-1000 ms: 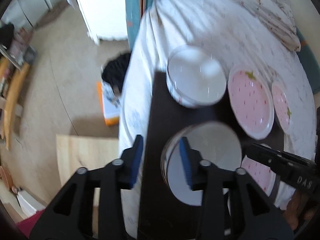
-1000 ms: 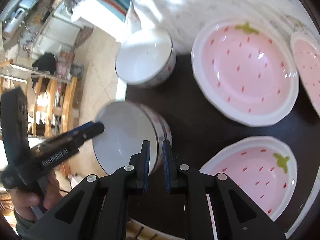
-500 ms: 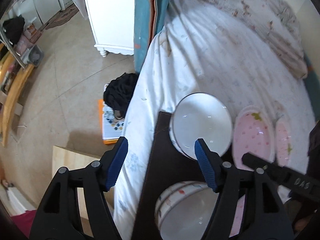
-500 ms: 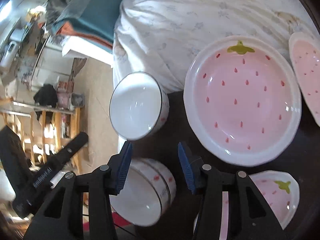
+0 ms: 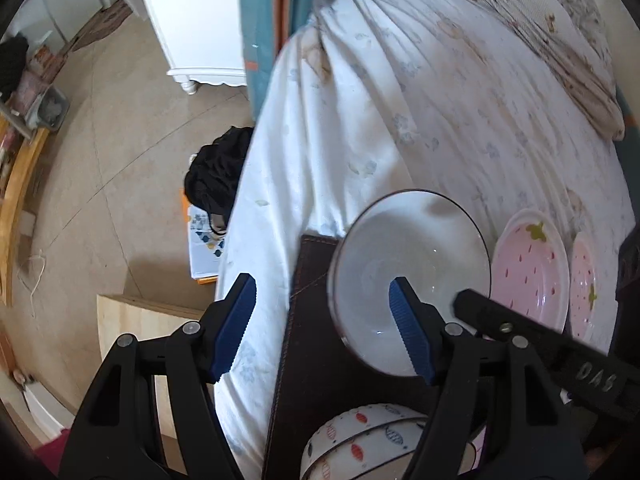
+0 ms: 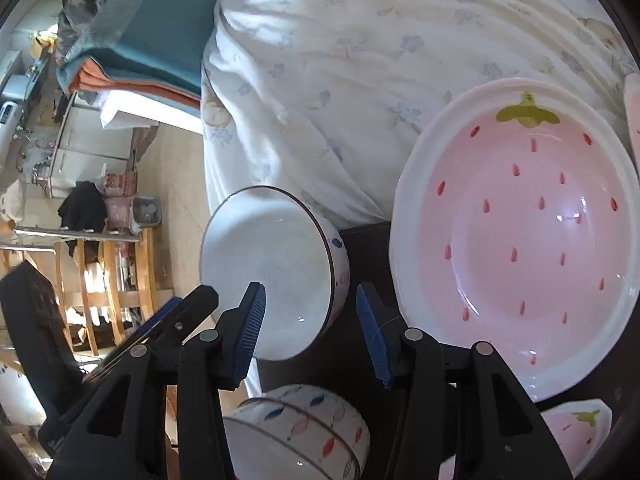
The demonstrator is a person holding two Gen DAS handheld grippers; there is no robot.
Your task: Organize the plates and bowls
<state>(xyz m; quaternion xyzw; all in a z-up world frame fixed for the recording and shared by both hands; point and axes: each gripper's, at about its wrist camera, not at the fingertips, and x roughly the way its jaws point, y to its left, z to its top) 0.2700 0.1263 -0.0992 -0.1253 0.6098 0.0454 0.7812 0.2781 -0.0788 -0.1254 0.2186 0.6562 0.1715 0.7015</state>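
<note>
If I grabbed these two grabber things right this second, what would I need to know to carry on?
Left gripper: open, empty, one finger over the white bowl.
Right gripper: open, empty, straddling that bowl's near rim.
On the dark mat: the white bowl, a stack of patterned bowls nearest you, a large strawberry plate and more strawberry plates beside it.
Done: patterned bowls nested.
Left: probably add the white bowl to the stack, then stack the plates.

Black plastic gripper (image 5: 322, 322) frames, silver screws, ribbed blue jaws, white "DAS" lettering
</note>
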